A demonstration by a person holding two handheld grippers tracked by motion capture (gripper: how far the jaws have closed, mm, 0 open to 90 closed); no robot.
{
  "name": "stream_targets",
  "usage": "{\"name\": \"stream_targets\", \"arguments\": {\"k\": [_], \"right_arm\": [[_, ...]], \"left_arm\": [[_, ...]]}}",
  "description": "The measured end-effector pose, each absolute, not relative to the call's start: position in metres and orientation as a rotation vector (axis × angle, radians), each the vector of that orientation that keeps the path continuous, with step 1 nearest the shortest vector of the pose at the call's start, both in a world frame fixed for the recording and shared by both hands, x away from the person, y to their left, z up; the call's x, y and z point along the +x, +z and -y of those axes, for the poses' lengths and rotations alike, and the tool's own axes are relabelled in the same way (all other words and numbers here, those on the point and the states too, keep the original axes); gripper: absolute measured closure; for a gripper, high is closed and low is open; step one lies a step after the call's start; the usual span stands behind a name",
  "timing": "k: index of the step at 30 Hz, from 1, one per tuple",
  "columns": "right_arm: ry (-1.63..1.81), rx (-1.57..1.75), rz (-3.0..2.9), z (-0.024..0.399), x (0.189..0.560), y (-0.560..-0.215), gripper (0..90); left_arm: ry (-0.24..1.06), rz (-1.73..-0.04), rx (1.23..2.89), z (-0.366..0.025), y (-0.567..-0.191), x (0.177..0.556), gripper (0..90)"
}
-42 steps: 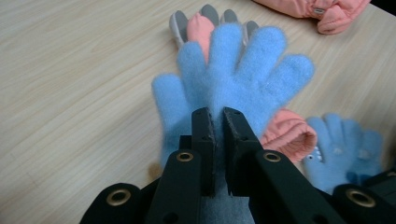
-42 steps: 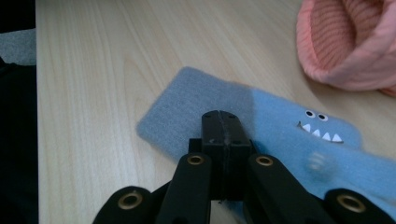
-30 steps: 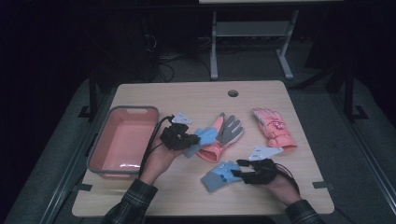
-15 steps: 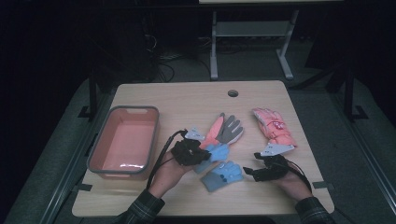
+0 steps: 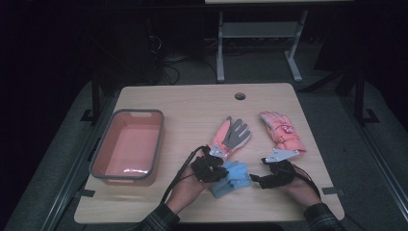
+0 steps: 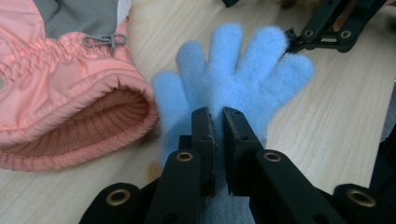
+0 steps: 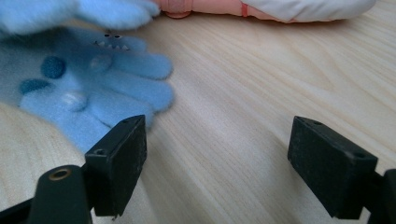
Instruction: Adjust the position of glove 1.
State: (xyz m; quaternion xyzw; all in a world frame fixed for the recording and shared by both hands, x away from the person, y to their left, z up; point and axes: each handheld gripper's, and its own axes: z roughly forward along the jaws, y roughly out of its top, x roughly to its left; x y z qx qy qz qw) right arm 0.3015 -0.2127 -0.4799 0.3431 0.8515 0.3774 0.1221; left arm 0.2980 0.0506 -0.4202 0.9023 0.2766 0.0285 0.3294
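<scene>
My left gripper (image 5: 217, 169) (image 6: 217, 119) is shut on the cuff of a fluffy light-blue glove (image 6: 243, 70), whose fingers spread away from it low over the table. That glove lies over a second blue glove (image 7: 93, 93) with darker dots and a small toothed face, flat on the wood. In the high view the blue pair (image 5: 233, 178) sits between my hands. My right gripper (image 5: 257, 179) (image 7: 217, 135) stands just right of the gloves. Its jaws have just been opening, and only bare table shows between them.
A pink glove with a grey palm (image 5: 232, 136) lies just beyond my left gripper, its open cuff (image 6: 79, 121) next to the blue glove. A second pink glove (image 5: 281, 131) lies far right. A pink bin (image 5: 98, 159) stands at the left.
My left gripper carried its blue glove right and toward the front edge, down onto the other blue glove. My right gripper let go of that glove, opened and drew back to the right.
</scene>
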Motion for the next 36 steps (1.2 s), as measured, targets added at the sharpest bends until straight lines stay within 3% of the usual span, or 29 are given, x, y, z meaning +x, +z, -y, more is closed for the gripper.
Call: {"name": "stream_targets", "arguments": {"k": [13,17,19,20,21,22,23,26,36], "right_arm": [[1.095,0.995,-2.483,0.216,0.302,-0.480,18.7],[1.095,0.989,-2.482,0.216,0.302,-0.481,18.3],[1.095,0.985,-2.482,0.216,0.302,-0.481,18.3],[1.091,0.989,-2.486,0.216,0.302,-0.481,18.2],[1.091,0.989,-2.486,0.216,0.302,-0.481,18.2],[1.094,0.990,-2.483,0.217,0.303,-0.481,17.9],[1.094,0.990,-2.483,0.217,0.303,-0.481,17.9],[1.095,0.991,-2.482,0.219,0.303,-0.481,17.6],[1.097,0.991,-2.482,0.219,0.303,-0.481,17.0]], "left_arm": [[0.068,-0.717,2.392,-0.040,-0.432,0.294,79.7],[0.086,-0.705,2.396,-0.039,-0.434,0.293,66.6],[0.101,-0.689,2.400,-0.040,-0.432,0.293,55.2],[0.109,-0.679,2.399,-0.040,-0.432,0.293,44.5],[0.108,-0.666,2.403,-0.040,-0.432,0.293,44.5],[0.113,-0.654,2.405,-0.040,-0.433,0.294,33.4],[0.118,-0.648,2.402,-0.040,-0.433,0.294,33.4],[0.106,-0.621,2.433,-0.037,-0.439,0.295,22.2],[0.117,-0.584,2.499,-0.027,-0.459,0.296,16.9]]}}
